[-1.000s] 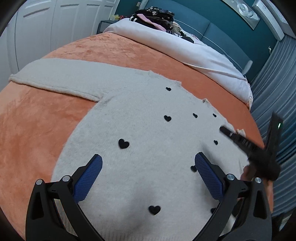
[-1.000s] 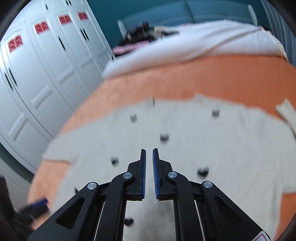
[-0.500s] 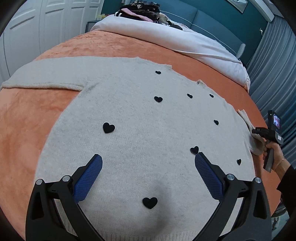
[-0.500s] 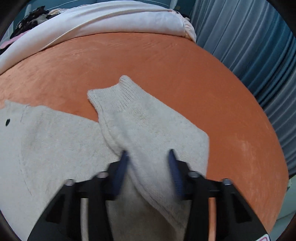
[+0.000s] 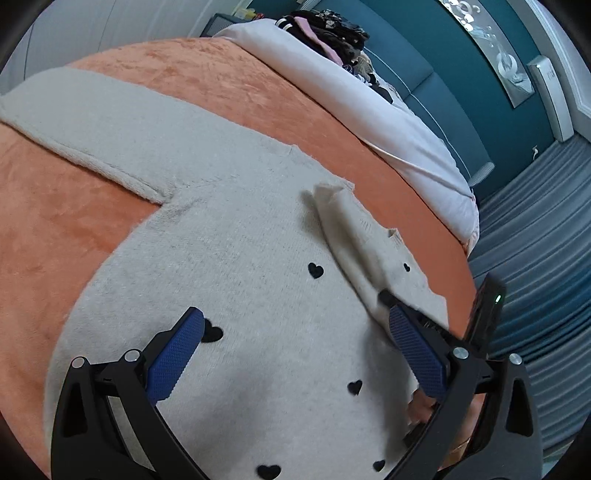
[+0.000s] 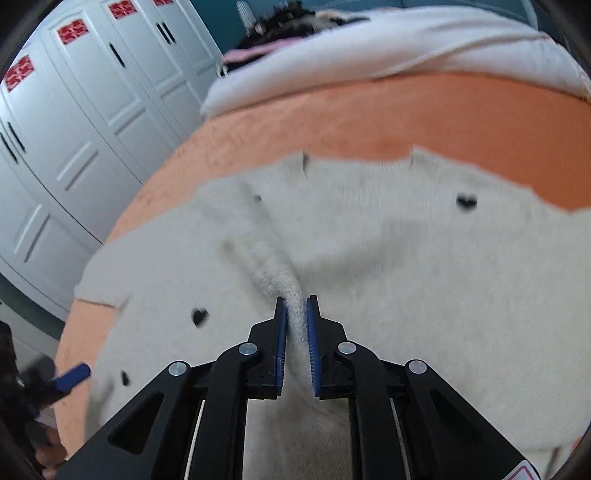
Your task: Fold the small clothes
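Note:
A cream knitted sweater (image 5: pixel 240 258) with small black hearts lies flat on the orange blanket (image 5: pixel 55 221). Its left sleeve (image 5: pixel 92 122) stretches out to the left. The right sleeve (image 5: pixel 354 236) lies folded back across the chest. My right gripper (image 6: pixel 296 300) pinches that sleeve (image 6: pixel 269 266) between its blue pads, and its jaws are opening. In the left wrist view its black finger (image 5: pixel 384 295) pokes in from the right. My left gripper (image 5: pixel 295 314) hovers open above the sweater's lower body, nothing between its fingers.
A white duvet (image 5: pixel 332 92) with a pile of dark clothes (image 5: pixel 325 29) lies at the far end of the bed. Blue curtains (image 5: pixel 535 240) hang to the right. White wardrobe doors (image 6: pixel 74 129) stand to the left.
My right gripper took hold of the right sleeve at the sweater's edge and carried it back over the chest. My left gripper shifted a little and stayed open.

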{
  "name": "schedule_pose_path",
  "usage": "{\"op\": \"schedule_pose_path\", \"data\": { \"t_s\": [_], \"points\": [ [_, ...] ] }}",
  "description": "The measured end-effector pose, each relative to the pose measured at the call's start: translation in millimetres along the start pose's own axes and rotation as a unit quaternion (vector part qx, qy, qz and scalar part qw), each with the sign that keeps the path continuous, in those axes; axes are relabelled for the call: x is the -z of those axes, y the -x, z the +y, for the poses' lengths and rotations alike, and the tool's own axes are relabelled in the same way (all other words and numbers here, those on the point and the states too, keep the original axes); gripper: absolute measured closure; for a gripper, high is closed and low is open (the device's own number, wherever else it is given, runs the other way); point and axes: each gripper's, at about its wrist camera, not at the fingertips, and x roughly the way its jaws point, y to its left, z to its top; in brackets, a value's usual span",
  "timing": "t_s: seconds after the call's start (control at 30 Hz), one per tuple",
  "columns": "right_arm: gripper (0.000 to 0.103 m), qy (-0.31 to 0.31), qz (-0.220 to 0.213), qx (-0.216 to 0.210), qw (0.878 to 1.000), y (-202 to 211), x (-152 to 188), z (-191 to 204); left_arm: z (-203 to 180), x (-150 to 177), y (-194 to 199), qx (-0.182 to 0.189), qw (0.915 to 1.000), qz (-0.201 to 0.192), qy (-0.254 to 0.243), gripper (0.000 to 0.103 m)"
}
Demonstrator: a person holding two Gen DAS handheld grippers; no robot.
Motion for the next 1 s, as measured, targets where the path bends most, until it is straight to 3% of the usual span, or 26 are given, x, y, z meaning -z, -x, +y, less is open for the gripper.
{"op": "schedule_pose_path", "data": {
  "t_s": [0.07,0.1,0.17,0.23,0.3,0.37,0.43,0.47,0.5,0.57,0.6,0.67,0.77,0.8,0.83,0.9,0.93,1.0],
  "points": [
    [0.085,-0.035,-0.04,-0.015,0.998,24.4,16.6,-11.2,-2.3,-9.6,-18.6,0.009,0.9999,0.009,0.002,0.005],
    [0.075,-0.055,-0.058,-0.015,0.997,39.0,19.0,-22.9,-4.6,-13.4,-27.2,0.005,0.9999,0.01,-0.001,0.005],
    [0.065,-0.089,-0.102,-0.004,0.991,73.8,30.7,-39.3,-10.8,-23.0,-48.8,0.002,0.9998,0.012,-0.012,0.005],
    [0.051,-0.125,-0.132,0.027,0.983,101.6,45.5,-66.4,-14.4,-31.0,-75.8,0.002,0.9998,0.02,-0.006,0.005],
    [0.044,-0.156,-0.147,0.06,0.975,116.4,58.9,-83.5,-11.6,-36.0,-105.4,-0.006,0.9988,0.045,0.021,0.005],
    [0.043,-0.189,-0.147,0.077,0.968,121.3,67.8,-103.5,-11.6,-37.8,-117.6,-0.021,0.9984,0.039,0.035,0.006],
    [0.042,-0.22,-0.136,0.092,0.961,115.8,65.6,-124.3,-24.8,-39.7,-117.0,-0.023,0.9993,0.028,0.008,0.033],
    [0.042,-0.233,-0.137,0.095,0.958,114.0,66.0,-131.8,-30.2,-41.3,-118.6,-0.011,0.9992,0.037,-0.006,0.07],
    [0.043,-0.236,-0.144,0.095,0.956,113.8,76.9,-133.3,-35.3,-45.9,-121.4,0.02,0.9982,0.054,-0.016,0.09],
    [0.05,-0.238,-0.16,0.103,0.953,121.6,72.0,-135.8,-44.2,-54.2,-112.0,0.025,0.9985,0.038,-0.029,0.092],
    [0.063,-0.234,-0.173,0.1,0.951,122.8,68.1,-130.3,-50.7,-60.2,-101.6,0.035,0.9982,0.019,-0.045,0.093],
    [0.066,-0.232,-0.188,0.099,0.949,127.9,66.0,-127.4,-57.7,-67.5,-90.9,0.049,0.9966,-0.001,-0.066,0.092],
    [0.064,-0.255,-0.133,0.083,0.954,99.4,66.6,-139.1,-48.2,-63.1,-104.8,0.018,0.9957,0.011,-0.091,0.092],
    [0.072,-0.256,-0.137,0.088,0.953,95.5,67.6,-140.8,-39.4,-59.3,-113.9,0.008,0.9961,0.026,-0.084,0.092],
    [0.076,-0.249,-0.149,0.09,0.953,98.6,64.9,-139.1,-28.7,-54.4,-123.5,-0.003,0.9965,0.043,-0.072,0.092],
    [0.096,-0.25,-0.175,0.069,0.95,113.3,57.0,-138.5,-15.9,-48.3,-127.7,-0.004,0.9974,0.043,-0.058,0.092],
    [0.096,-0.259,-0.209,0.059,0.941,128.2,56.6,-141.0,-14.0,-48.2,-123.9,0.008,0.9979,0.034,-0.056,0.092],
    [0.097,-0.273,-0.23,0.059,0.932,137.3,54.7,-150.7,-15.4,-49.6,-119.8,0.018,0.9977,0.02,-0.062,0.092]
  ]
}}
